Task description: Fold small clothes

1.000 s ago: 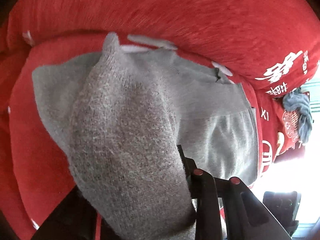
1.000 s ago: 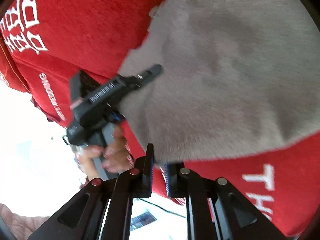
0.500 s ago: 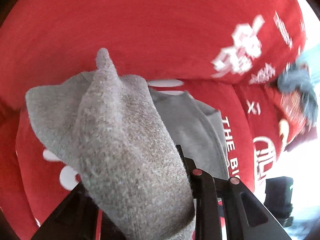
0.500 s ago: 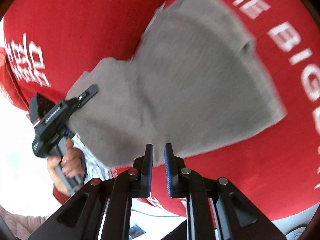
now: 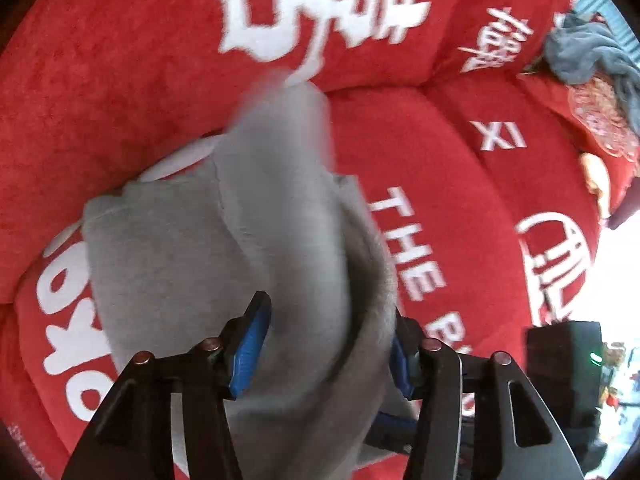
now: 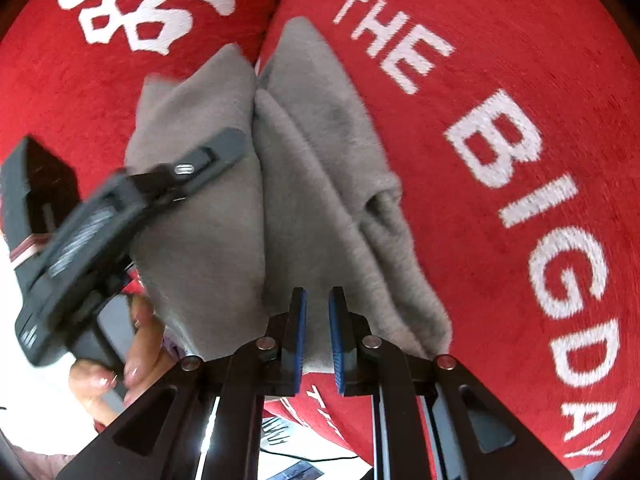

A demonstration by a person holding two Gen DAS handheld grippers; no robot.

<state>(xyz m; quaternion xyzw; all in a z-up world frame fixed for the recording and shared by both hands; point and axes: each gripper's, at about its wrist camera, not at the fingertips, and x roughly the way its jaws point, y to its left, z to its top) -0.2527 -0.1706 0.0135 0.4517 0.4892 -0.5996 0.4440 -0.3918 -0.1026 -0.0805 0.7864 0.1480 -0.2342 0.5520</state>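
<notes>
**Grey garment half-folded on red sofa, L gripper letting go**

L wrist view: the left gripper (image 5: 326, 350) points steeply down at the grey garment (image 5: 248, 248). Jaws are opening; blue pads stand apart w/ a blurred fold of grey cloth running between them and over the 3 o'clock pad. Can't tell if the pads press on it; the 9 o'clock pad shows a bare blue face, clear of the cloth. Garment spreads from the jaws toward 12 o'clock, its flatter part at approx 9–10 o'clock lying on the red sofa cover (image 5: 120, 80). White lettering on the cover sits at 3 o'clock of the garment, big white characters at 12. A dark blue-grey cloth (image 5: 588, 52) lies bunched far off at 1–2 o'clock, well apart from the grey one.

R wrist view: the right gripper (image 6: 318, 336) has its jaws narrow, a slim gap between blue pads, nothing in them. It hovers at the near (6 o'clock) edge of the garment (image 6: 320, 184), which lies doubled over w/ a crease running 12-to-6 down the middle. Left gripper enters at 9 o'clock, one finger lying across the garment's left half; a hand (image 6: 120, 360) grips its handle at 7–8 o'clock. White lettering on the sofa cover (image 6: 520, 60) runs along 1–4 o'clock, just beside the cloth.
</notes>
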